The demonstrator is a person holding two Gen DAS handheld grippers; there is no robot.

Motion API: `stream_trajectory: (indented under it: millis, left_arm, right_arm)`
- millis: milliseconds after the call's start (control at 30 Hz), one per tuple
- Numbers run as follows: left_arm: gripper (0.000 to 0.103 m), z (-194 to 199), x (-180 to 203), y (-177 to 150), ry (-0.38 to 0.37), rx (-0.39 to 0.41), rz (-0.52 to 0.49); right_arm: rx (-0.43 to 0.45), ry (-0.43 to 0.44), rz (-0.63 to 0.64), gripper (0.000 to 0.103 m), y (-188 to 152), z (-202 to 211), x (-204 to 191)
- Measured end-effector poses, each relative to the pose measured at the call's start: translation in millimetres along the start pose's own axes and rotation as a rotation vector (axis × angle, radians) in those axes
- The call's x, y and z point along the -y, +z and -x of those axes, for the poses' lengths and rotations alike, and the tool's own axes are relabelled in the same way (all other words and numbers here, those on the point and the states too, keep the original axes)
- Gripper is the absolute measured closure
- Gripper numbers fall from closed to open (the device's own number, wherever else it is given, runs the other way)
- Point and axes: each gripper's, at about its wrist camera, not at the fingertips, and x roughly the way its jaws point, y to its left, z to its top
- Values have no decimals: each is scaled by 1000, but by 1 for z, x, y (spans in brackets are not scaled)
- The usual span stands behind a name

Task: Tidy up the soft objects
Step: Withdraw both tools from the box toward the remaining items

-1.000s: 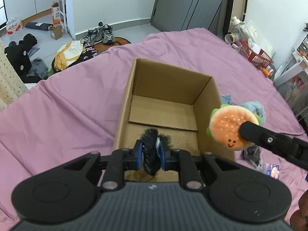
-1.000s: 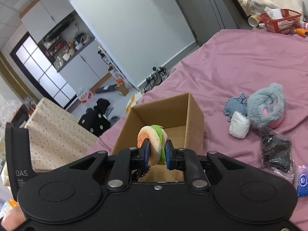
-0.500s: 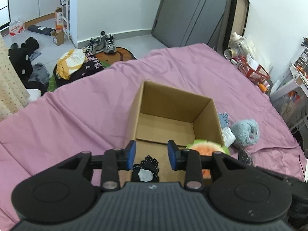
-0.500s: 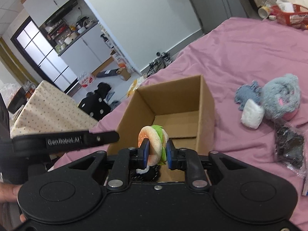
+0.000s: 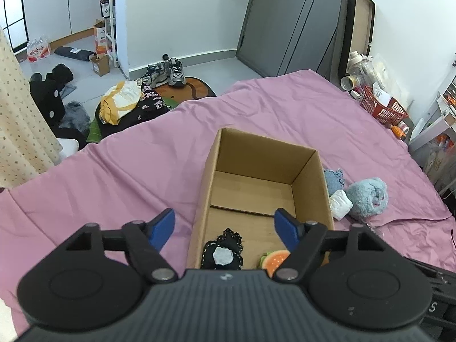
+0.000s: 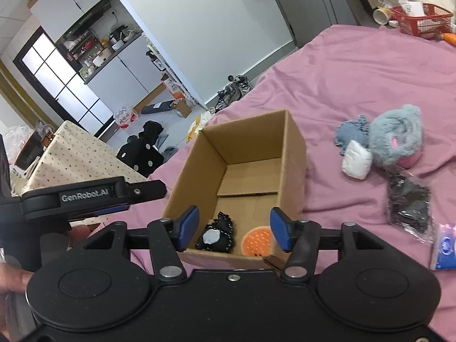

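An open cardboard box stands on the pink bedspread. On its floor near the front lie a black frilly soft item with a white patch and an orange burger plush. My left gripper hangs above the box's near end, jaws opening, nothing between them. My right gripper is also above the near end, jaws opening, with nothing between its pads. In the right wrist view the left gripper's body shows at the left.
Right of the box lie a grey-blue fluffy plush, a white soft piece, a blue knitted piece, a black item in a clear bag and a blue packet. A red basket stands beyond the bed.
Both grippers went from shut to open. The black item dropped from the left one and the burger plush from the right one; both now lie in the box. The left gripper rose.
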Motion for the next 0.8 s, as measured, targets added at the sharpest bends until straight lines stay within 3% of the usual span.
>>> stream_trajectory:
  millis: [100, 267, 433, 800]
  left_arm:
    - [18, 6, 7, -1, 14, 20, -15]
    - [0, 13, 20, -5, 9, 33, -22]
    - [0, 20, 41, -9, 3, 45, -55]
    - [0, 35, 92, -26, -20, 55, -117]
  right_arm:
    - [1, -18, -3, 41, -1, 8, 6]
    - [22, -60, -14, 29, -3, 26, 17]
    - [52, -92, -30, 18, -5, 48, 31]
    - [111, -179, -39, 10, -9, 86, 62]
